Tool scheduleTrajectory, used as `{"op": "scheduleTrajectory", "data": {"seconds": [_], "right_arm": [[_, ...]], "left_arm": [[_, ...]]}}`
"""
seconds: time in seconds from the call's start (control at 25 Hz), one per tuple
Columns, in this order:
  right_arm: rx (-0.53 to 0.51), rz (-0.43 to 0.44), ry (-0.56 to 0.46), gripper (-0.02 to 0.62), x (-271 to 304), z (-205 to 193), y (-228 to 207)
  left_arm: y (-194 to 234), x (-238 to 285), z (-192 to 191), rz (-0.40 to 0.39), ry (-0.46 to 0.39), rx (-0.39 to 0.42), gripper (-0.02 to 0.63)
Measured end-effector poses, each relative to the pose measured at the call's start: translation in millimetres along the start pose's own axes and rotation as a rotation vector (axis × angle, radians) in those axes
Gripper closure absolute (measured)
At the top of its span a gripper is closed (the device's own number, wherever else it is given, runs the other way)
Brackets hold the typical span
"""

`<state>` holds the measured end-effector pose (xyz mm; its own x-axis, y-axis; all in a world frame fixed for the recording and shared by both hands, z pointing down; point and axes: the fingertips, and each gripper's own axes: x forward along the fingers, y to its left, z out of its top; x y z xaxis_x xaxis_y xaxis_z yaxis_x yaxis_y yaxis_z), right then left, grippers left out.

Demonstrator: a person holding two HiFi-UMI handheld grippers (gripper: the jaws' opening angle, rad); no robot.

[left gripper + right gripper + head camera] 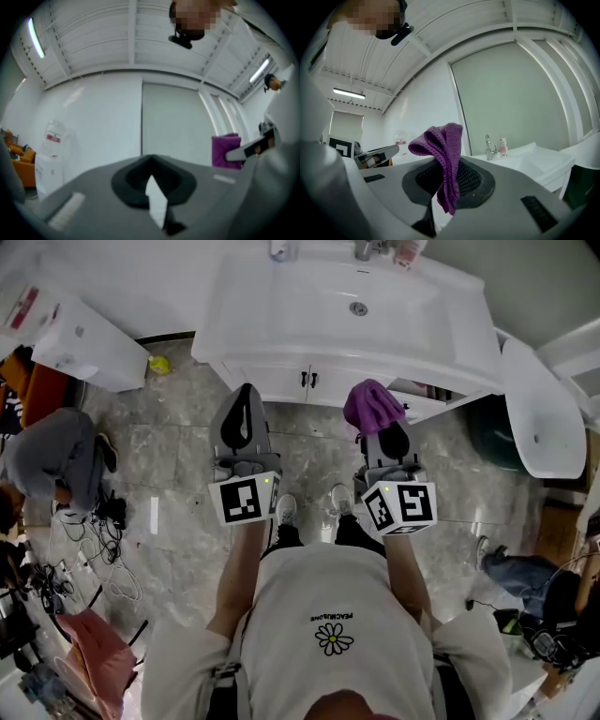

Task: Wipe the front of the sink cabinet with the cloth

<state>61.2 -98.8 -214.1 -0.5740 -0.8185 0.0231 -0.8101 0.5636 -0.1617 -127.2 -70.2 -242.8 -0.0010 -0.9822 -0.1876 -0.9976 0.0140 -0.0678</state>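
Clamped one knitted purple cloth [440,140] in right gripper [443,197]; pressed left gripper [153,190] closed on nothing; faced one glossy white sink cabinet [277,381].

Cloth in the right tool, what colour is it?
The cloth is purple, with a knitted texture. It shows best in the right gripper view.

Right claw [378,424] holds purple cloth [372,404] near cabinet front [272,382]; left claw [246,392] empty, tips together
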Motion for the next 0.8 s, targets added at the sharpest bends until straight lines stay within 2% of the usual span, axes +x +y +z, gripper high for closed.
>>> {"op": "scheduleTrajectory", "data": {"seconds": [0.16,0.32,0.52,0.68,0.8], "right_arm": [[-0.022,0.018,0.003,0.541,5,3,-7],[-0.013,-0.002,-0.009,0.541,4,5,0],[-0.014,-0.020,-0.007,0.541,3,1,24],[-0.125,-0.052,-0.028,0.541,6,9,47],[-0.079,-0.073,-0.055,0.541,7,17,48]], "left_arm": [[10,-3,2,0.032,-0.005,0.029,0.603],[28,-10,5,0.037,-0.012,0.032,0.601],[44,-13,6,-0.024,-0.029,0.024,0.603],[60,-12,6,-0.083,-0.034,0.023,0.603],[68,-8,1,-0.102,-0.033,0.030,0.602]]}}
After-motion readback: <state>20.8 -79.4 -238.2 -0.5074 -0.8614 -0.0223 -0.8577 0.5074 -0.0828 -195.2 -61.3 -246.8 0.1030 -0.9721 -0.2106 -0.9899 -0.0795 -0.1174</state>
